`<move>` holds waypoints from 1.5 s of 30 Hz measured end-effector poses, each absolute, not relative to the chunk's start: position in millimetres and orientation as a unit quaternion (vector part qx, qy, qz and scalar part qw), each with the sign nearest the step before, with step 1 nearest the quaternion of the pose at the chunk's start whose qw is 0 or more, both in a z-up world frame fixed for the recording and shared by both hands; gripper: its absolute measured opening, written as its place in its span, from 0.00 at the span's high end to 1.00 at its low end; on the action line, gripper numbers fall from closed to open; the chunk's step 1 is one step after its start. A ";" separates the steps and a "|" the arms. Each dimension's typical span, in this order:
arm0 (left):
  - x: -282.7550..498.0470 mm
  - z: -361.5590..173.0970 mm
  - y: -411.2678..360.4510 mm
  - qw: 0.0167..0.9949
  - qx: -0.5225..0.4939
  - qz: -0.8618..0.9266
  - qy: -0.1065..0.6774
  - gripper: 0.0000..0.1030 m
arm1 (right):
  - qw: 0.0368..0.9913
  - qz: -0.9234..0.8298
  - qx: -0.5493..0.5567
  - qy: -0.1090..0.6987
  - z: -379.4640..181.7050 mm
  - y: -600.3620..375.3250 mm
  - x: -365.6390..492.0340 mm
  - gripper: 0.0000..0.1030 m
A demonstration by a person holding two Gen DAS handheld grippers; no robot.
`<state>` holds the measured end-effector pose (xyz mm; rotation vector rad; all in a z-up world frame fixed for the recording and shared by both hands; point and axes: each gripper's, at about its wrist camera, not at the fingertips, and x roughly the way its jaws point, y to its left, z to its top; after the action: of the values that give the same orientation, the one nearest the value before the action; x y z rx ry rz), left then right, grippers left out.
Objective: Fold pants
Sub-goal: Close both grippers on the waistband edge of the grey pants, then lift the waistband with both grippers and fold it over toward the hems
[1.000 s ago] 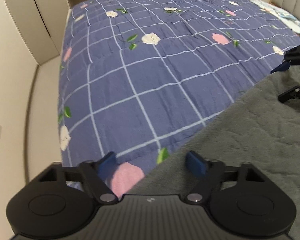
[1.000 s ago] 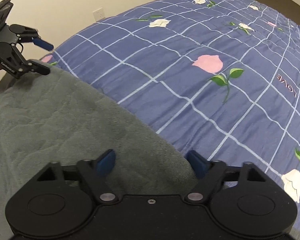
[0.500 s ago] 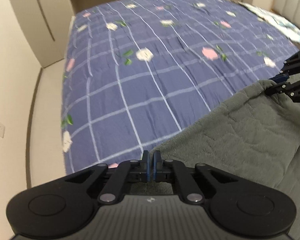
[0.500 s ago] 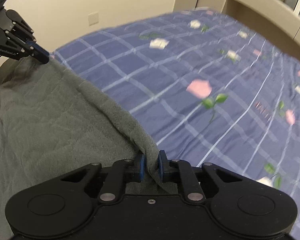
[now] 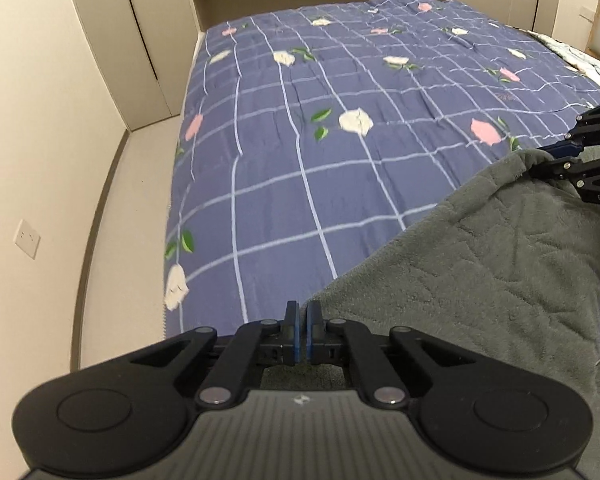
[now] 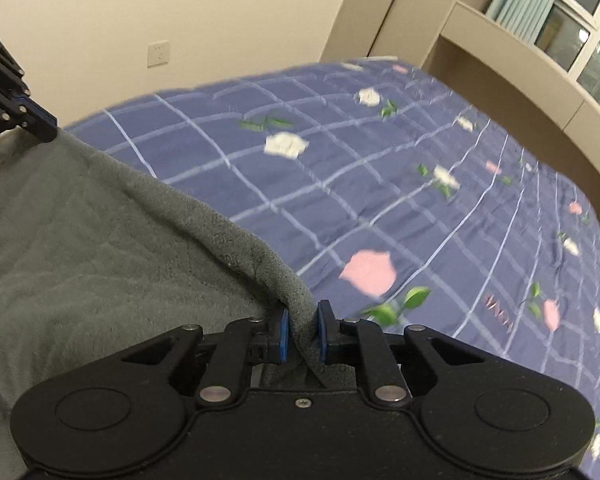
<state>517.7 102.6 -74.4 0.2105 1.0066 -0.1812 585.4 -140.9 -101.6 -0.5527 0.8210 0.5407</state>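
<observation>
Grey fleece pants lie on a blue checked quilt with flowers, at the near right of the left wrist view. My left gripper is shut at one end of the pants' upper edge, and grey cloth shows under its fingers. In the right wrist view the pants fill the left side over the quilt. My right gripper is shut on a thick fold of that edge. The edge runs raised from there to the left gripper. The right gripper shows at the far right, pinching the cloth.
The quilt stretches far ahead of both grippers. A strip of floor lies between the bed and a beige wall with a socket. Wardrobe doors stand beyond. A ledge under a window runs along the bed's far side.
Both grippers went from wide open to shut on the pants' edge. The edge has come up off the quilt, and the right gripper has moved sideways with it.
</observation>
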 end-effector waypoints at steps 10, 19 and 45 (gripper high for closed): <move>486.4 -35.1 106.5 0.885 0.079 -0.089 0.450 0.99 | 0.868 0.256 -0.240 0.350 -64.3 -159.6 552.6 0.86; 397.5 35.4 84.9 0.907 0.092 -0.105 0.398 0.99 | 0.891 0.255 -0.234 0.294 -4.7 -191.3 454.9 0.91; 204.7 -27.5 58.6 0.908 0.059 -0.093 0.404 1.00 | 0.896 0.235 -0.179 0.331 -65.5 -225.0 242.7 0.92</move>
<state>204.7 58.6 -27.5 0.1207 0.8330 -0.1921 242.7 -225.0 -65.5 -0.3716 0.6860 0.4874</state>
